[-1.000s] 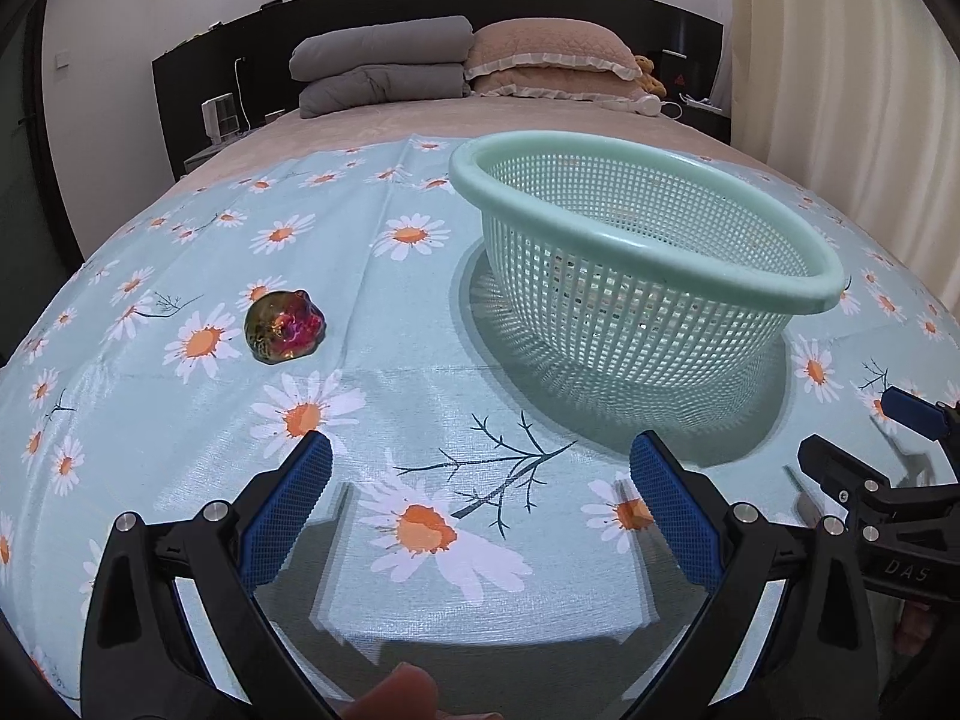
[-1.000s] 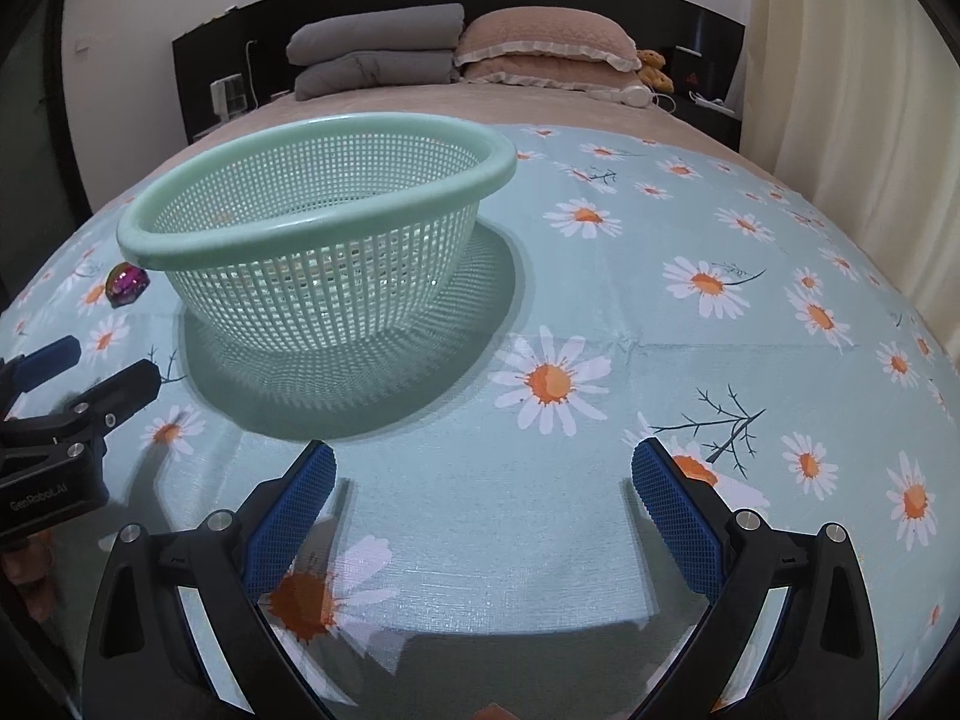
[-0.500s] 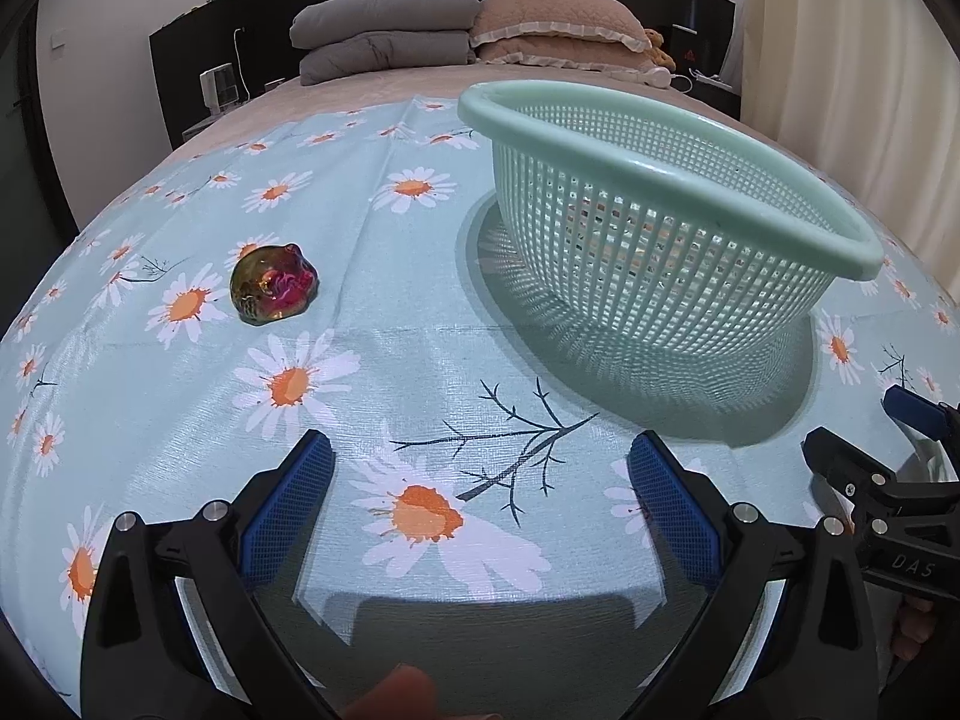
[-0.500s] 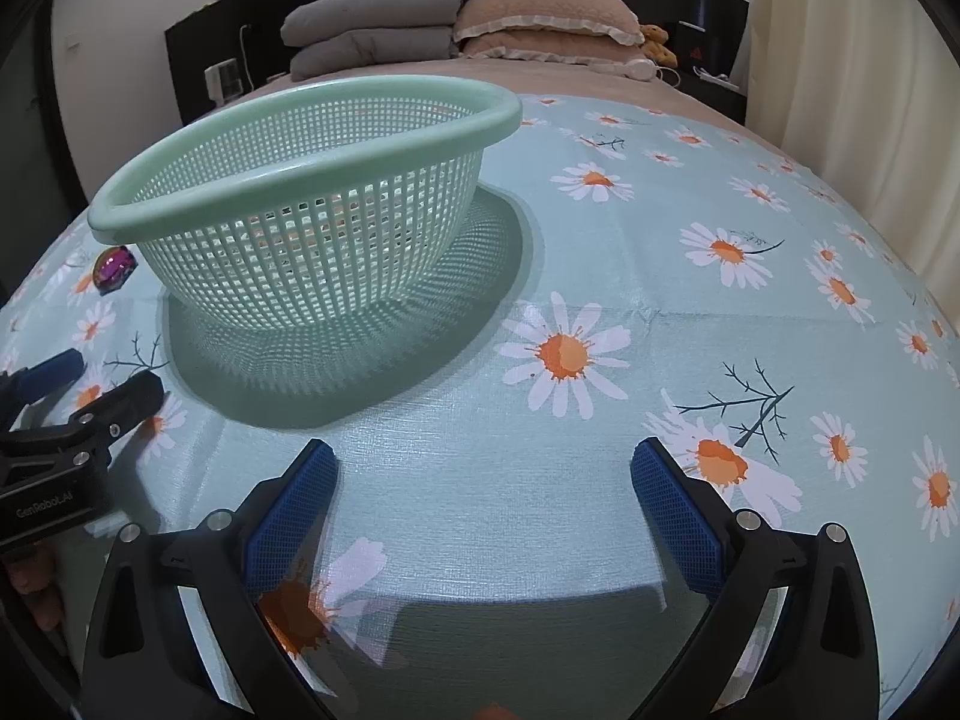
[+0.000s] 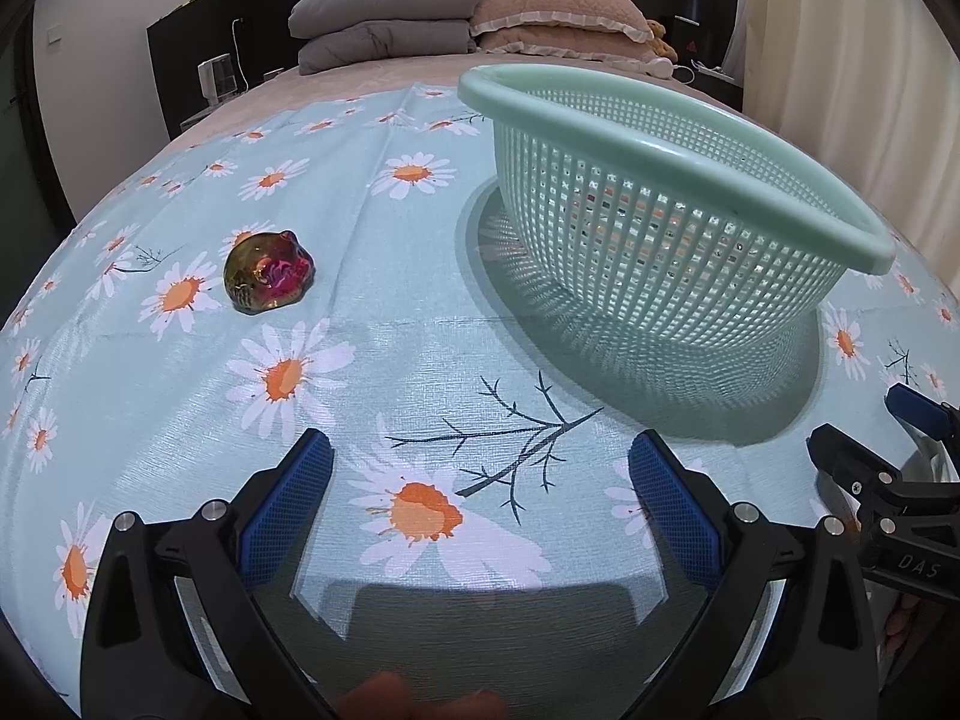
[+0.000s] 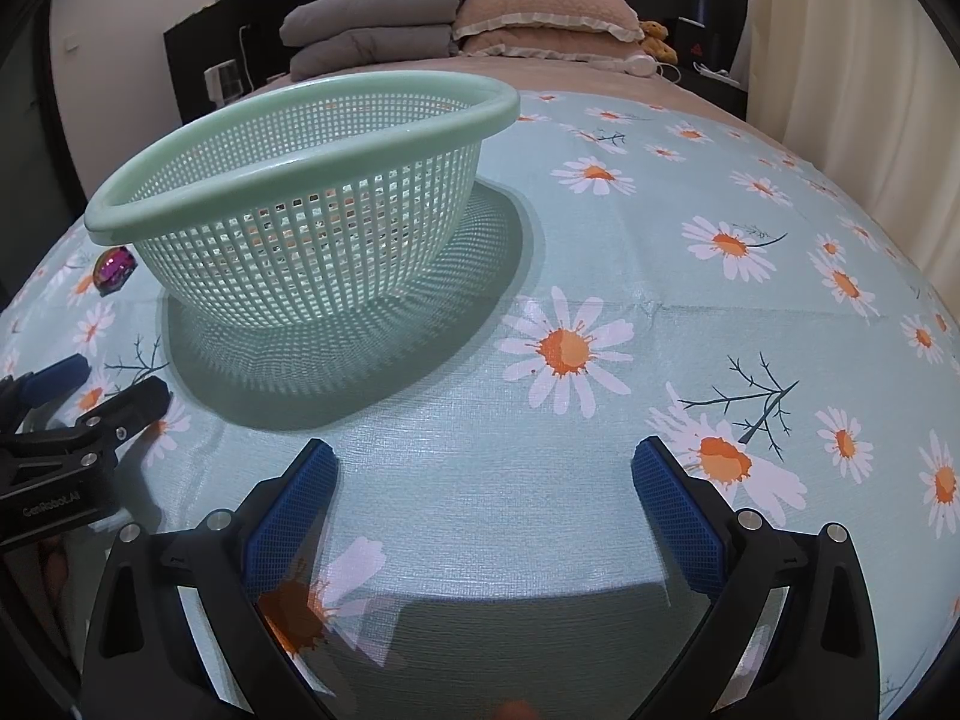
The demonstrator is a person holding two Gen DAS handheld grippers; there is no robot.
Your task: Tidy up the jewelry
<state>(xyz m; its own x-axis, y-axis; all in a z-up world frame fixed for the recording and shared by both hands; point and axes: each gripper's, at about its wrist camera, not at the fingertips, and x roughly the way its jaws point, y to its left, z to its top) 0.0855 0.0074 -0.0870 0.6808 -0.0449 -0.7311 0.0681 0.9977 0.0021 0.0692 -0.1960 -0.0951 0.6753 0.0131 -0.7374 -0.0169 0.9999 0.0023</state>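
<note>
A pale green mesh basket (image 5: 660,222) stands upright on a daisy-print cloth (image 5: 372,372); in the left wrist view it lies at about 1 o'clock from the left gripper (image 5: 480,486), its rim overhanging its narrower base and its shadow pooled around it. An iridescent jewelry piece (image 5: 269,281) rests on the cloth at about 11 o'clock from that gripper, well apart from the basket, with bare cloth on every side of it. A broad strip of open cloth separates both grippers from the basket and the piece.

The left gripper's blue-padded fingers (image 5: 288,504) are spread wide and grasp nothing; only cloth shows between them. The right gripper (image 6: 483,483) is likewise released, its fingers (image 6: 678,510) wide apart over a daisy, touching no object. In the right wrist view the basket sits at 11 o'clock and the jewelry piece just beyond its left rim at 10 o'clock.

The cloth covers the near part of a bed (image 6: 540,72). Folded grey bedding (image 5: 384,18) and a tan pillow (image 5: 558,15) lie at 12 o'clock against a dark headboard (image 5: 180,60); a cream curtain (image 5: 852,72) hangs at 2 o'clock.
</note>
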